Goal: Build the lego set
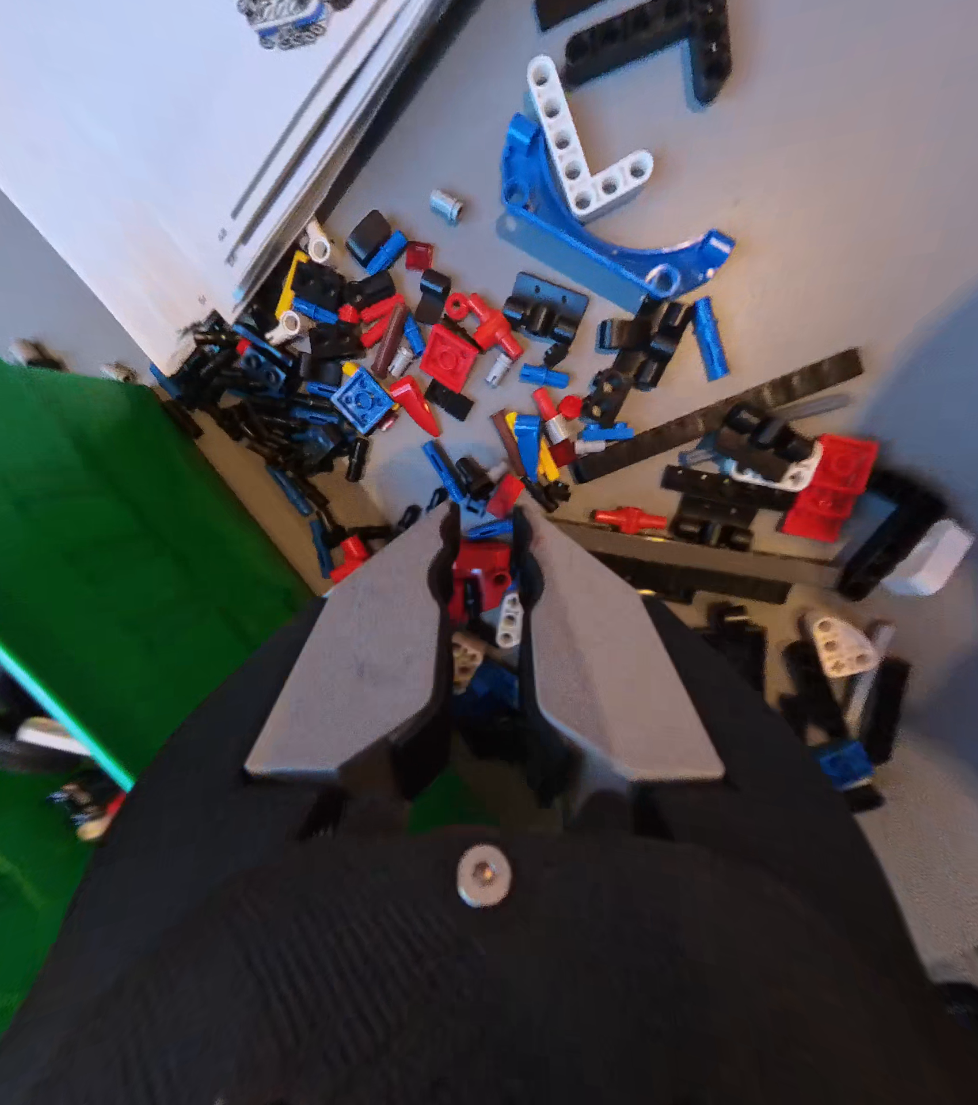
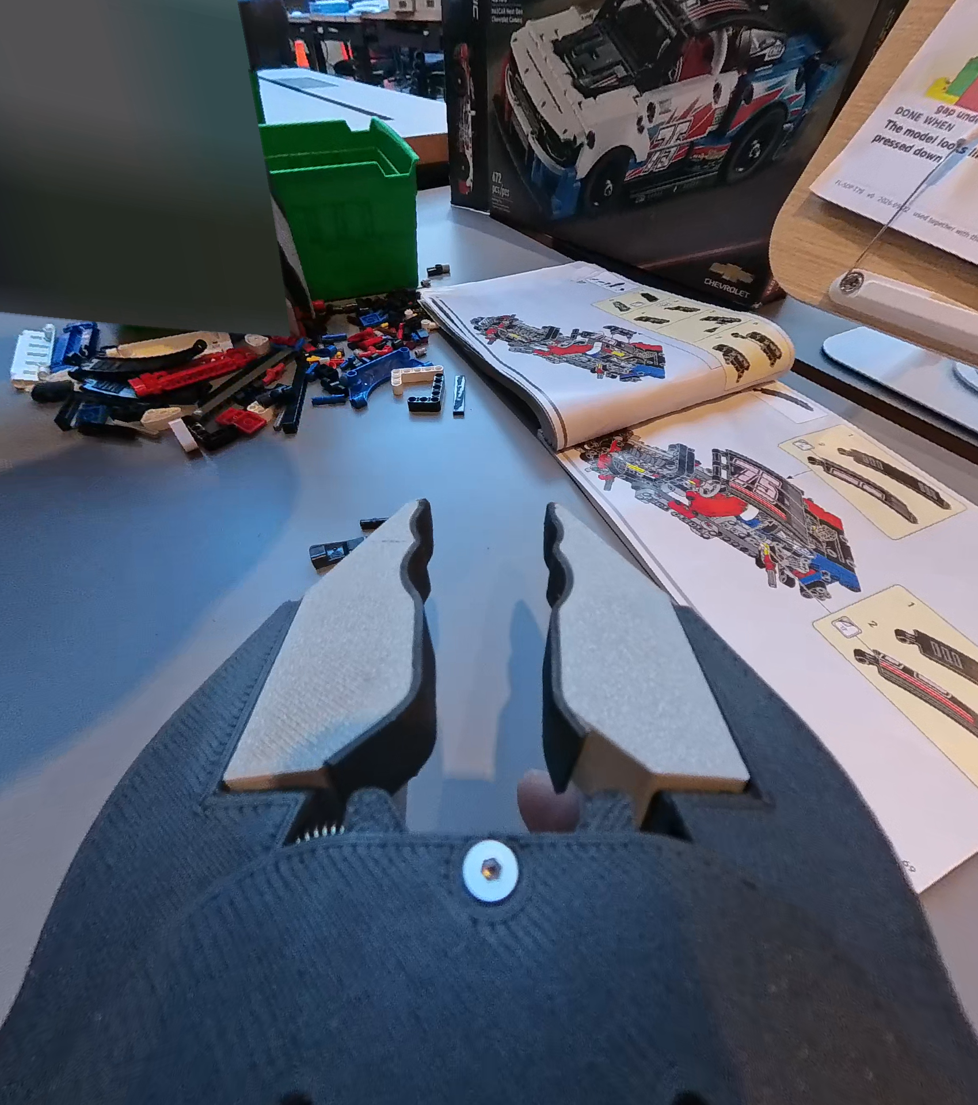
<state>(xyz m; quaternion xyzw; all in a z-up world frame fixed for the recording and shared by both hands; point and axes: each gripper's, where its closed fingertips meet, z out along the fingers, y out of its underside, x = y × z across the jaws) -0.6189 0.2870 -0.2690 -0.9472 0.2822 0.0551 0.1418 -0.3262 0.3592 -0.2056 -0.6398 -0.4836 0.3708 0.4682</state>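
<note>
My left tongs (image 1: 483, 519) hang over the heap of lego pieces (image 1: 450, 382) on the grey table (image 1: 833, 197), their tips narrowly apart; a red piece (image 1: 481, 568) shows in the gap between them, but I cannot tell whether they grip it or it lies below. Just past the tips are small blue, black and red pins, a red square plate (image 1: 447, 357) and a blue square plate (image 1: 362, 405). Farther off lie a blue curved panel (image 1: 594, 251) with a white L-beam (image 1: 573, 161) resting on it, and a black L-beam (image 1: 654, 42) beyond. A long black toothed strip (image 1: 713, 412) runs to the right. A green bin (image 1: 85, 538) stands on the left, and the white booklet (image 1: 145, 119) lies at the far left, touching the heap. My right tongs (image 2: 487, 514) hover low over bare table, wide open and holding nothing. Two small black pins (image 2: 337, 547) lie just beside the left finger. The heap sits well ahead to the left, the open booklet to the right, the set's box (image 2: 642, 119) upright behind it.
</note>
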